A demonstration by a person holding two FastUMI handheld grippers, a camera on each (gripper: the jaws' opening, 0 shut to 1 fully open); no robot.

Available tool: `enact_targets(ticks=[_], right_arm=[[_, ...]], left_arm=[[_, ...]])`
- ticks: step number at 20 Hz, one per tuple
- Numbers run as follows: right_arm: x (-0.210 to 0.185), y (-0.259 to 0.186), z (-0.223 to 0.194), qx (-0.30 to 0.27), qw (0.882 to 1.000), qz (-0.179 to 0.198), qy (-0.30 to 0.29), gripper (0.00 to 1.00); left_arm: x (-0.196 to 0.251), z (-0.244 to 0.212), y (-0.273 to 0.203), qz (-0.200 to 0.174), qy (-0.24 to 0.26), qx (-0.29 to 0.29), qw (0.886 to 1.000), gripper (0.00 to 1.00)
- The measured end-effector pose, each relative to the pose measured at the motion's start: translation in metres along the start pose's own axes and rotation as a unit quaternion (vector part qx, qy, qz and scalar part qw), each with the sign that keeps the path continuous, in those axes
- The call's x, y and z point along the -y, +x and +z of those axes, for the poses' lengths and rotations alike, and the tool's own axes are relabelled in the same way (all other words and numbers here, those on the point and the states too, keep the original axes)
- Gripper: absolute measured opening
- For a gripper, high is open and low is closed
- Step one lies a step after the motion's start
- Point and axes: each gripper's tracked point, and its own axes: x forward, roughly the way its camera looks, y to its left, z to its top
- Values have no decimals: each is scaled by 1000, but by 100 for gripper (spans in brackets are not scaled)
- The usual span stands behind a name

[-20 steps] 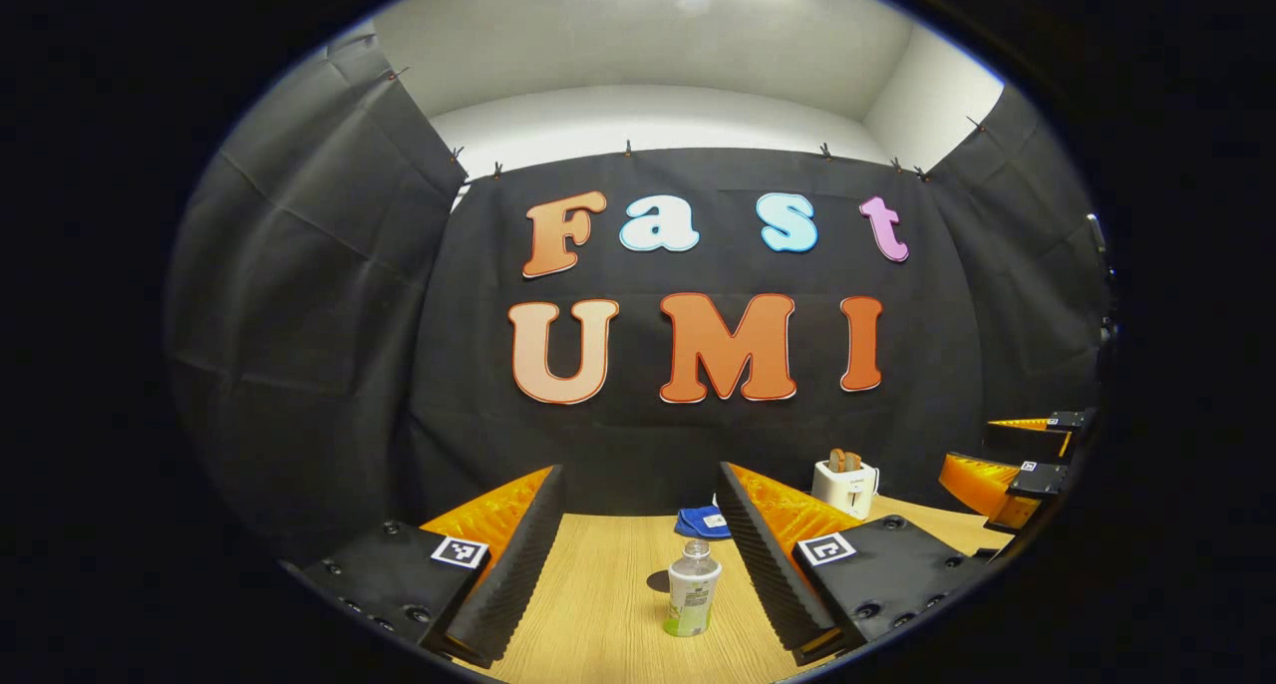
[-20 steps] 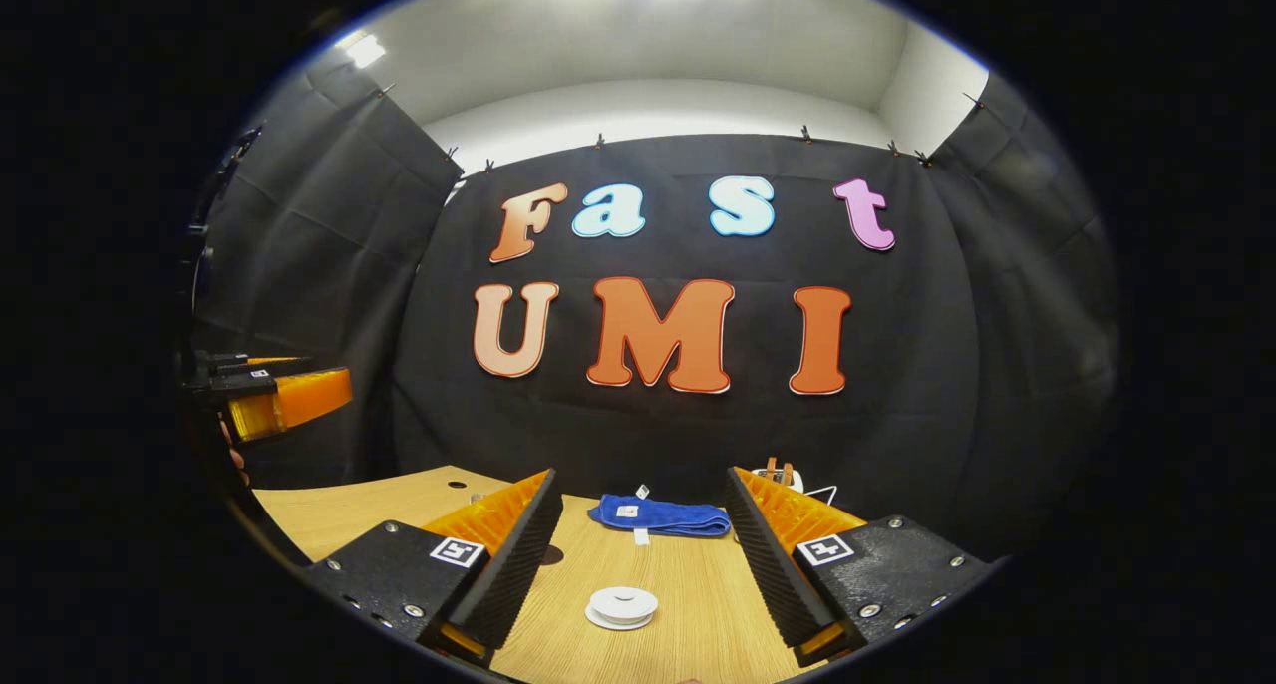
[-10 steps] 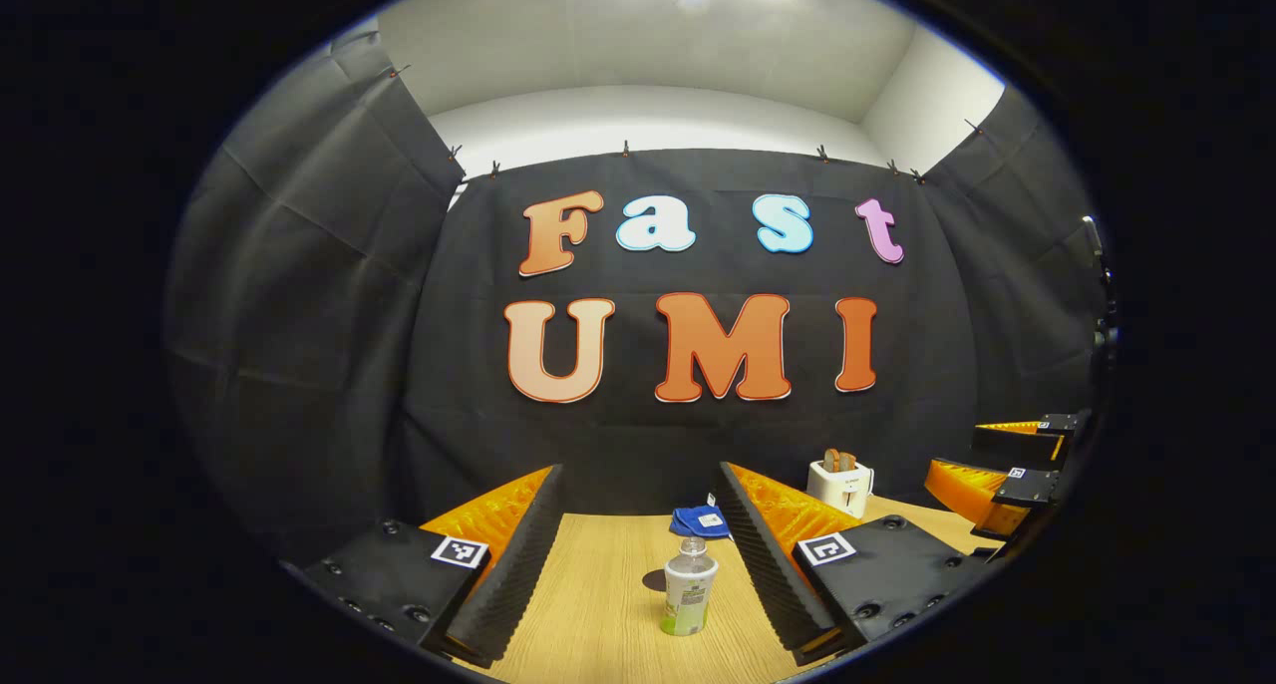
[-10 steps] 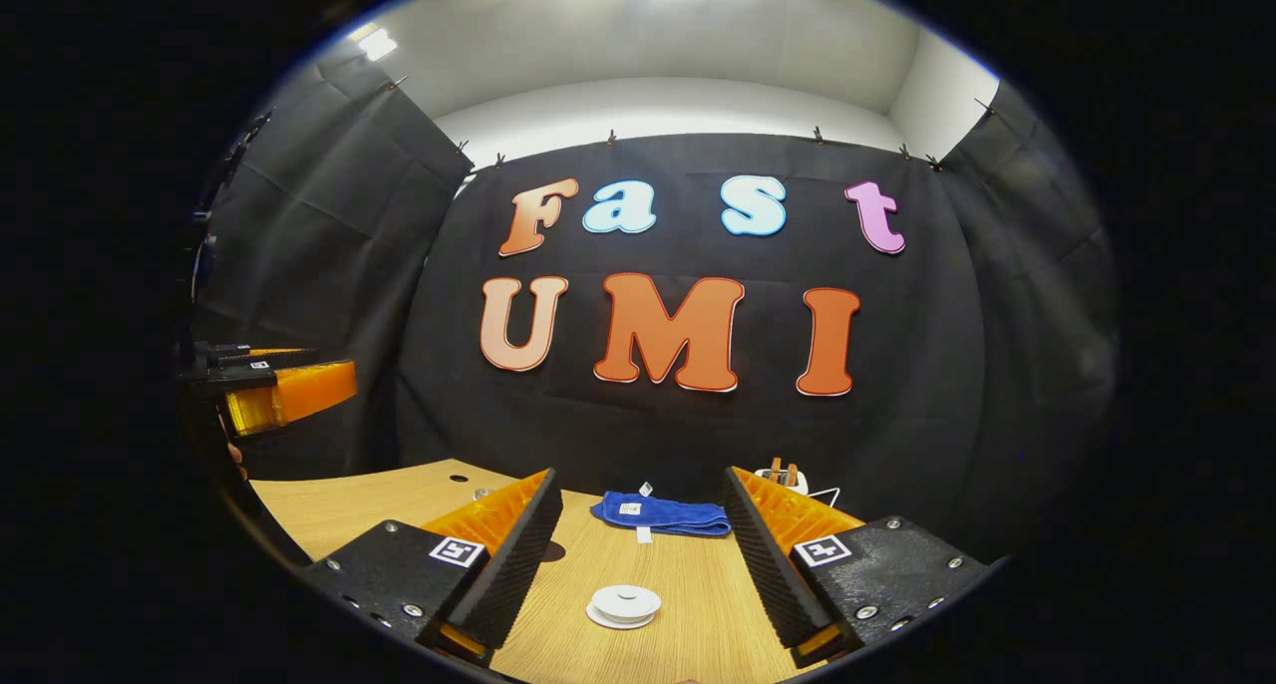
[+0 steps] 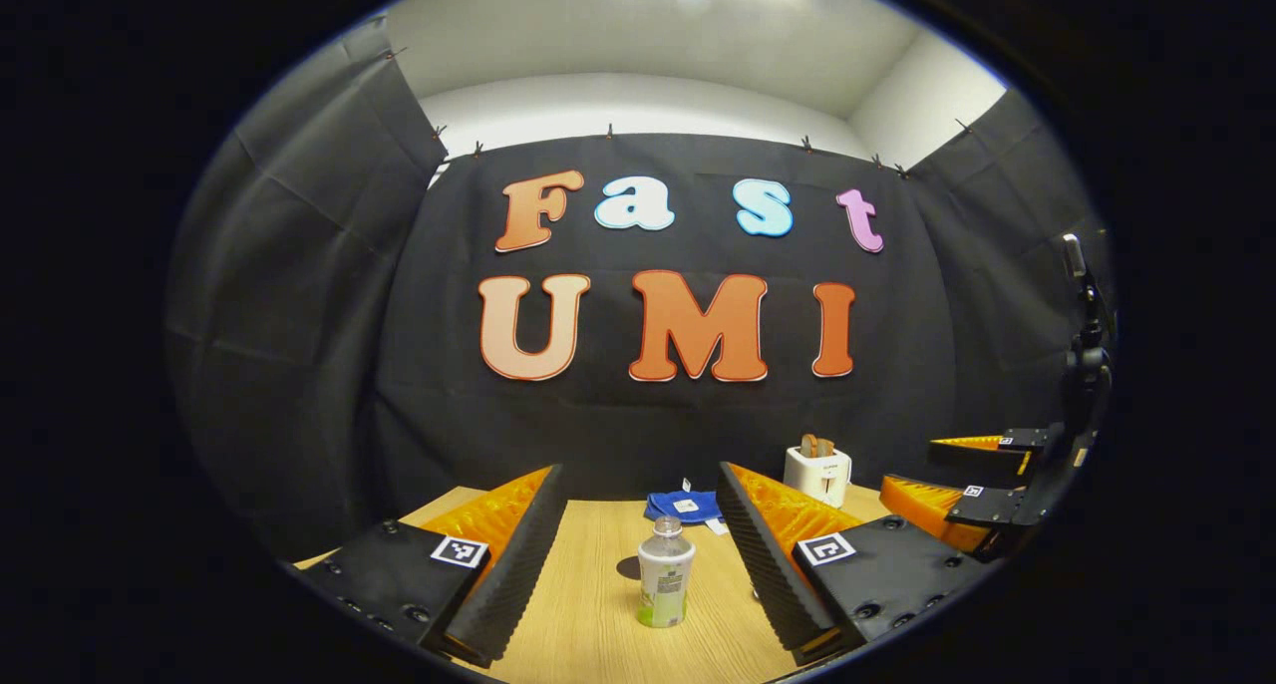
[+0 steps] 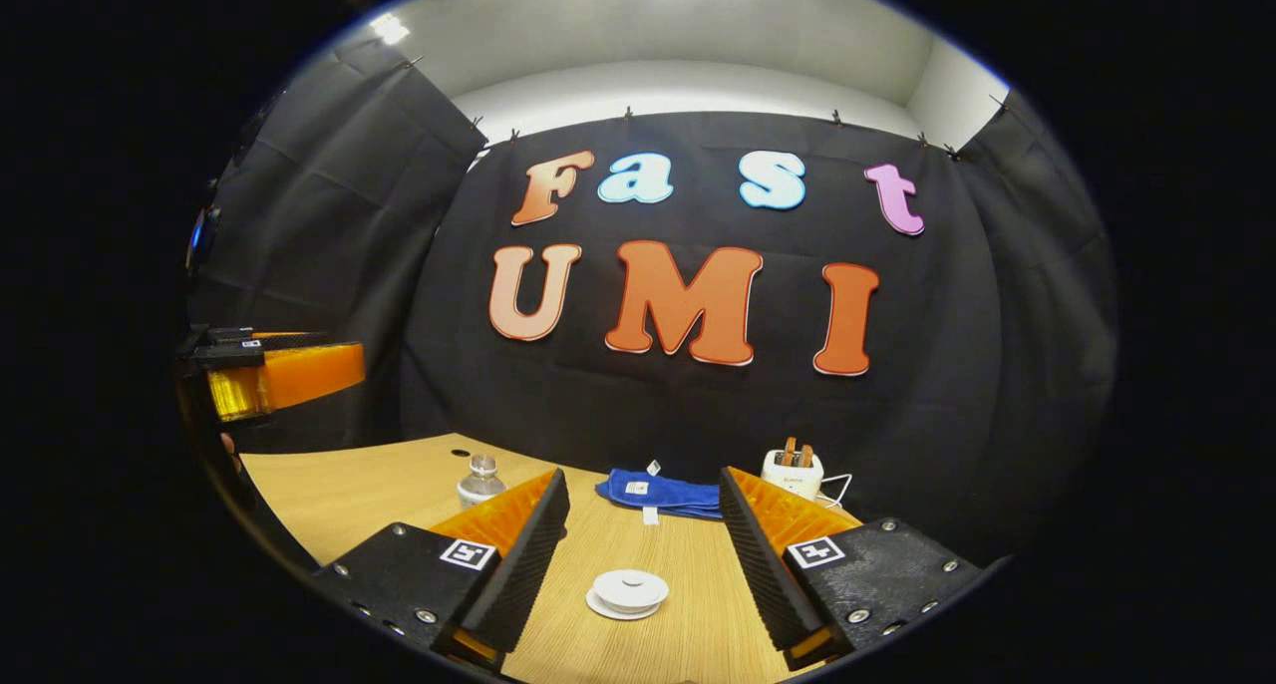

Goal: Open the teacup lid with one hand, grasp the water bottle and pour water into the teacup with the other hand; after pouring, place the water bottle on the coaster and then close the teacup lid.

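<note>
Wooden table (image 5: pixel 598 604) bears labelled water bottle (image 5: pixel 664 584), print illegible

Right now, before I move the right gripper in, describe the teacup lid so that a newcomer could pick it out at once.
Start at the wooden table before the black cloth wall. Between the open right gripper's fingers sits the teacup lid, nearer than the folded blue cloth. It is low, round and white with a small knob, unlike the tall water bottle or boxy toaster.

My left gripper (image 5: pixel 638 554) and right gripper (image 6: pixel 638 554): each has two wedge-shaped fingers with ribbed inner pads (image 5: pixel 518 554), dark textured mounting blocks studded with round screws, and a small square coded marker (image 6: pixel 468 554) atop each block.
</note>
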Motion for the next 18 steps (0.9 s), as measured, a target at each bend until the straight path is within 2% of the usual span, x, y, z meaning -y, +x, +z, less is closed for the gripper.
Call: enact_targets(ticks=[1,2,3,8,13,14,16,18], right_arm=[[-1,4,-9,-8,1000,3,1,89],[-4,10,-17,-14,1000,6,2,89],[-7,16,-26,-23,1000,10,1,87],[-10,46,-81,-71,997,20,-26,81],[-11,80,-122,-116,993,30,-11,73],[-10,86,-129,-125,992,30,-9,72],[-9,96,-146,-148,988,30,0,67],[-12,104,-164,-172,984,37,9,64]], left_arm=[[2,-7,1,1,8,-2,1000,94],[4,-12,3,1,13,-4,1000,97],[5,-18,5,1,15,-5,1000,94],[6,-42,23,2,13,-9,1000,100],[12,-56,36,-5,24,-9,1000,97],[12,-58,39,-7,25,-9,1000,94],[11,-64,45,-8,27,-9,1000,97],[12,-69,50,-10,30,-11,999,94]])
